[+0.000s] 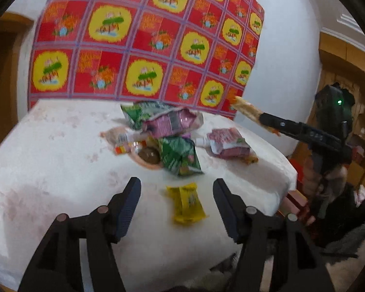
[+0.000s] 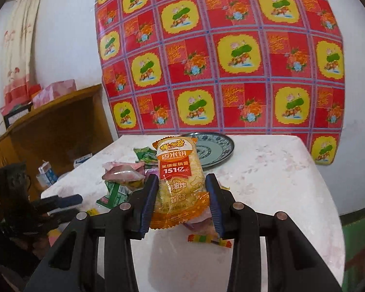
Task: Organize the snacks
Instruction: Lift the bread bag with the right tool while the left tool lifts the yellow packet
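My right gripper [image 2: 181, 182] is shut on an orange-and-yellow rice cracker packet [image 2: 178, 180], held upright above the white table [image 2: 279, 182]. From the left wrist view this gripper [image 1: 262, 119] and the packet [image 1: 245, 109] hang in the air at the right. My left gripper [image 1: 176, 186] stands open over a small yellow snack packet [image 1: 187, 203] lying flat on the table [image 1: 48, 158]; its pads do not touch it. Behind that lies a pile of green and pink snack bags [image 1: 165, 131] and a separate pink packet [image 1: 227, 143].
A blue-patterned plate [image 2: 214, 149] stands at the back of the table. A red and yellow patterned sheet [image 2: 219, 56] hangs on the wall behind. A wooden cabinet [image 2: 56, 126] with small cartons stands left. A striped candy [image 2: 208, 239] lies below the right gripper.
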Motion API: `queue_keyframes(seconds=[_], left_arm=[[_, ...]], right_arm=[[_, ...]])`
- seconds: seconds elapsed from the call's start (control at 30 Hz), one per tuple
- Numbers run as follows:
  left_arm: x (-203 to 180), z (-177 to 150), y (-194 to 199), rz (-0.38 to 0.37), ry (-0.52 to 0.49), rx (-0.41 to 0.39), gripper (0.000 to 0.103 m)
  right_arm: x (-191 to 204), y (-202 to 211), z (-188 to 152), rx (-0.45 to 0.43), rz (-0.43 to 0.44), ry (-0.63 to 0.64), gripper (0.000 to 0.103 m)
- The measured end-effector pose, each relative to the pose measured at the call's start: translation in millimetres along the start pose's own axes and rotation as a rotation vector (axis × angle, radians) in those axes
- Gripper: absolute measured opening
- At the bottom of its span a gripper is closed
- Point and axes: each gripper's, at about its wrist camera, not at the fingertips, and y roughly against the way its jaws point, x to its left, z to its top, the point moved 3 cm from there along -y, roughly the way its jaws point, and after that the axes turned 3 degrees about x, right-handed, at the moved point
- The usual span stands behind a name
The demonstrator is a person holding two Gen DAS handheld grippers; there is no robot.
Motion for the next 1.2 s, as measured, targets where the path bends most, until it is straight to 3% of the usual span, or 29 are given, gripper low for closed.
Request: queue_keyframes(seconds=[0.03, 0.1, 0.17, 0.2, 0.4, 0.6, 0.97, 1.2], left_arm=[[2.0, -1.3, -2.8, 0.007, 0.014, 0.031, 0.059], [3.1, -1.7, -5.9, 0.051, 0.01, 0.064, 0.033], [-2.8, -3.0, -6.5, 0.009, -0.004, 0.096, 0.022], [-7.4, -4.1, -6.2, 0.027, -0.029, 0.1, 0.02], [-24.9, -8.1, -10.1, 0.05, -0.112, 0.118, 0.018], [-47.6, -9.2, -22.4, 0.167, -0.243, 0.118, 0.02], [-47.1, -5.7, -22.3, 0.173, -0.184, 0.102, 0.015], [-50.7, 22.7, 3.2, 0.158, -0.2, 0.022, 0.015]], right_arm=[[-0.1, -4.7, -1.5, 0.008, 0.012, -0.001, 0.041], [0.9, -14.1, -3.5, 0.023, 0.04, -0.002, 0.041], [3.1, -21.1, -3.5, 0.026, 0.048, 0.005, 0.041], [4.7, -23.3, -3.6, 0.024, 0.049, 0.01, 0.041], [12.9, -38.3, -0.5, 0.052, 0.047, 0.045, 0.041], [13.0, -42.2, 4.2, 0.052, 0.034, 0.076, 0.041], [2.0, -52.5, 17.1, 0.053, 0.038, 0.063, 0.041], [2.5, -56.4, 23.8, 0.054, 0.038, 0.088, 0.041]])
